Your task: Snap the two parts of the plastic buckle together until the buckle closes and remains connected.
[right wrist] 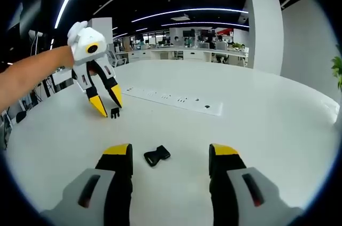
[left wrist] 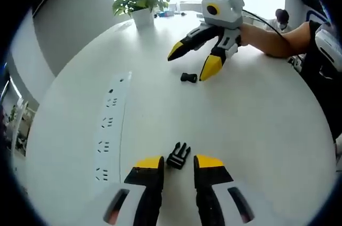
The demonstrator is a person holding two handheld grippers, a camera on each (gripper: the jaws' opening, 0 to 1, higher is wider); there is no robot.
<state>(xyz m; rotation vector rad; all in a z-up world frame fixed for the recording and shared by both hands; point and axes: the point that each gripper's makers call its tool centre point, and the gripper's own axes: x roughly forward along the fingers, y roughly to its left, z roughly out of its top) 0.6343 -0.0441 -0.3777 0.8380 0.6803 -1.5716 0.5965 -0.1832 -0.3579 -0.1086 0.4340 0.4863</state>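
Buckle halves lie apart on the white table (left wrist: 256, 130): the pronged half (left wrist: 178, 156) between the left gripper (left wrist: 178, 163)'s open, empty jaws, the socket half (right wrist: 157, 155) between the right gripper (right wrist: 172, 153)'s open, empty jaws.

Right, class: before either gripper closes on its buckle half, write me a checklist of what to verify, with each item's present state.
1. Pronged buckle half lies between the left gripper jaws: ok.
2. Socket buckle half lies between the right gripper jaws: ok.
3. Both grippers open: ok.
4. Both halves lie on the table, visible: ok.
5. Halves joined: not ok, apart.
6. Prongs face the socket: cannot tell.
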